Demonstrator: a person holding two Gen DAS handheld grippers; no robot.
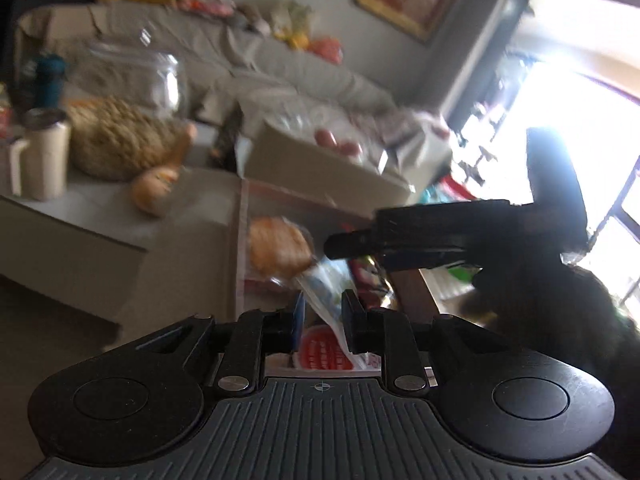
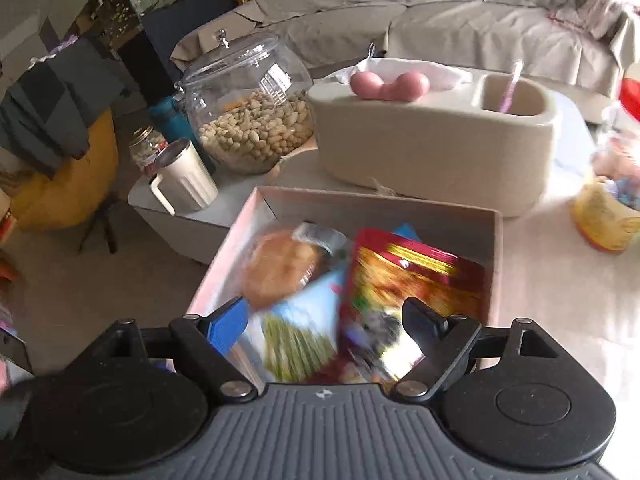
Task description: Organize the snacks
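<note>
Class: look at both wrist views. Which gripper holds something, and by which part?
The left gripper pinches a clear-edged snack packet by its near edge. The right gripper stands open over the box, holding nothing.

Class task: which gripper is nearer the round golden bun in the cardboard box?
Right, though narrowly. The right gripper hangs open just beside the bun; the left gripper, shut on a packet, sits further back.

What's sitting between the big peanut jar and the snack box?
In the right wrist view, a cream mug stands between the peanut jar and the snack box.
</note>
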